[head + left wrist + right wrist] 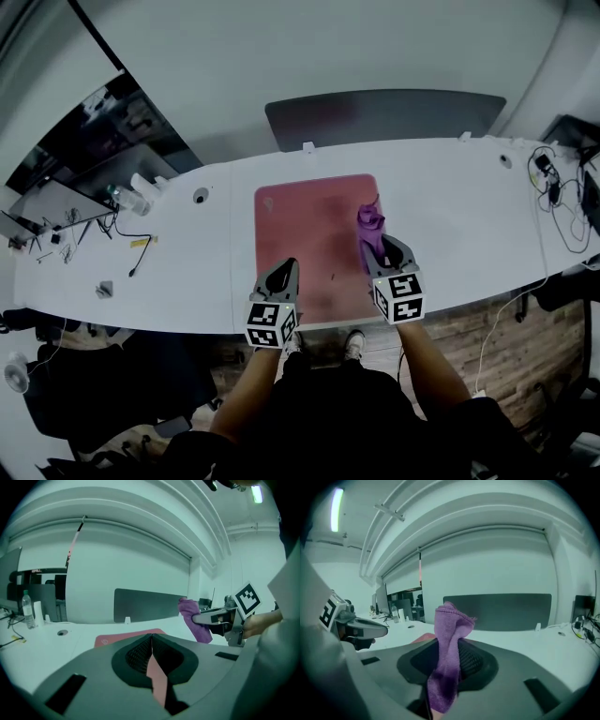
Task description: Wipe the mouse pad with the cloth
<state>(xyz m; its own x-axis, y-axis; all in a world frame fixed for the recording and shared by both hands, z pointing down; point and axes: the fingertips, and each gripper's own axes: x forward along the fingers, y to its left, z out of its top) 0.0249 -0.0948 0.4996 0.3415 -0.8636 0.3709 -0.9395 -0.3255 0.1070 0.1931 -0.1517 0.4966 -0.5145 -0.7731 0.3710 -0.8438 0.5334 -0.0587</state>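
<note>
Right gripper (382, 246) pinches the bunched cloth (369, 223); left gripper (287, 267) closed, empty. I fear wiping shifts the unpinned mouse pad (309, 230).

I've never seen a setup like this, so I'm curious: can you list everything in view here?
table: one, white, spans the view
mouse pad: one, pink, on the table in front of the person
cloth: one, purple, pinched in the right gripper, over the pad's right side
panel: one, grey, along the table's far edge
bottle: one, clear, at the table's left end
cables: several, dark, at the table's right end
left gripper: one, grey, jaws together, empty, over the pad's near edge
right gripper: one, grey, shut on the cloth
</note>
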